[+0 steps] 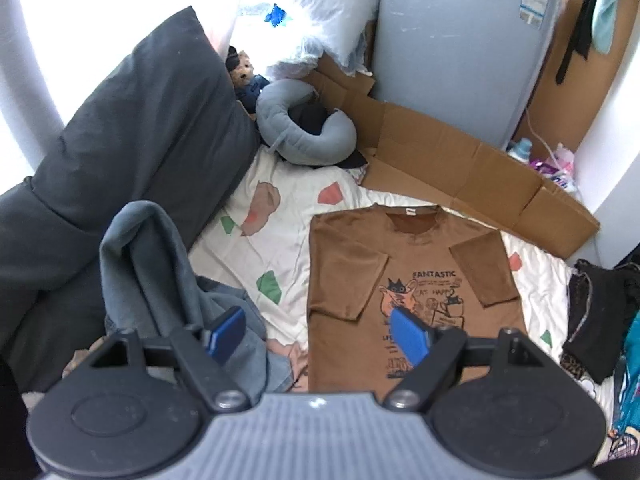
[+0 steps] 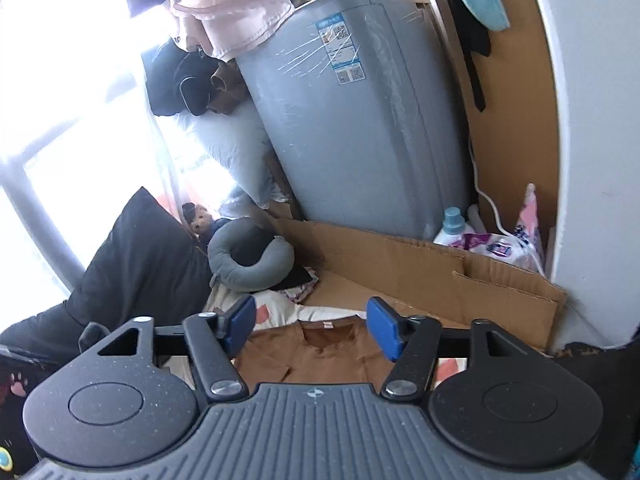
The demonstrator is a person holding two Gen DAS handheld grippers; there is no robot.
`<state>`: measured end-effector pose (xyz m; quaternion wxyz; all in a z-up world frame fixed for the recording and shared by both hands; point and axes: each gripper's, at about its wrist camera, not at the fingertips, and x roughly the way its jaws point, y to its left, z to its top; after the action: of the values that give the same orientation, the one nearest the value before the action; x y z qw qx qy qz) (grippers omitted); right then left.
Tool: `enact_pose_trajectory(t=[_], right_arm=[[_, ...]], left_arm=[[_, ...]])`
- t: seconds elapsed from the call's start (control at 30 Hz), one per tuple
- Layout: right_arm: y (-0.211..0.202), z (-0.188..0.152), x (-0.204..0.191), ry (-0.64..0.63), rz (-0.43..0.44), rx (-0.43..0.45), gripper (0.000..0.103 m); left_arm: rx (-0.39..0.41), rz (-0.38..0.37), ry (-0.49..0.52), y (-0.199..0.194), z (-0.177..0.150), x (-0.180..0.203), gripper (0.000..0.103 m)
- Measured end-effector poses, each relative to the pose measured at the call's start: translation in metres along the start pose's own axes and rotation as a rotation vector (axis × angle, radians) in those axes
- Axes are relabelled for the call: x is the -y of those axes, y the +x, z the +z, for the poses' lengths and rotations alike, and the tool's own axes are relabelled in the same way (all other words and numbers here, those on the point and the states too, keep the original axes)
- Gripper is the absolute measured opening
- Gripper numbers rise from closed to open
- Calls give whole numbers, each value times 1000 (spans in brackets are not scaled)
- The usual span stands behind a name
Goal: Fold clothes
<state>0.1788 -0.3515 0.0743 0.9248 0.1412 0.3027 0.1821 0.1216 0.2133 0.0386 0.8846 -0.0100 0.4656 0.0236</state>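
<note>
Brown printed T-shirt (image 1: 412,288) lies flat, front up, both short sleeves folded in over the chest, on a white bedsheet with green and pink patches (image 1: 280,248). Flattened brown cardboard (image 1: 460,168) borders it at twelve o'clock; a grey U-shaped neck pillow (image 1: 304,128) sits at eleven, a dark grey cushion (image 1: 140,120) at nine. Left gripper (image 1: 320,334) and right gripper (image 2: 310,326) hover above, fingers wide, empty.

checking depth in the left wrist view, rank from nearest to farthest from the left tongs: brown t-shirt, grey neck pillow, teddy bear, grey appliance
1. brown t-shirt, flat on the bed just beyond the left tongs, right of centre
2. grey neck pillow, further up, centre
3. teddy bear, just behind the pillow, left
4. grey appliance, at the back, upper right
</note>
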Motion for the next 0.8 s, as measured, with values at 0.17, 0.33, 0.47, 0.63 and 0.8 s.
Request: enact_pose_trajectory(t=[0.17, 0.33, 0.47, 0.63, 0.8], right_arm=[[-31, -27, 2, 18, 13, -7, 74], [-44, -54, 3, 18, -18, -55, 75], [-57, -74, 6, 36, -11, -53, 75], [-74, -99, 13, 29, -30, -47, 75], [-85, -126, 20, -6, -56, -65, 75]], left_arm=[[13, 7, -19, -22, -20, -3, 82], [33, 0, -46, -38, -42, -4, 87], [33, 5, -37, -44, -59, -2, 88], [51, 37, -40, -49, -79, -5, 88], [62, 49, -52, -48, -98, -10, 88]])
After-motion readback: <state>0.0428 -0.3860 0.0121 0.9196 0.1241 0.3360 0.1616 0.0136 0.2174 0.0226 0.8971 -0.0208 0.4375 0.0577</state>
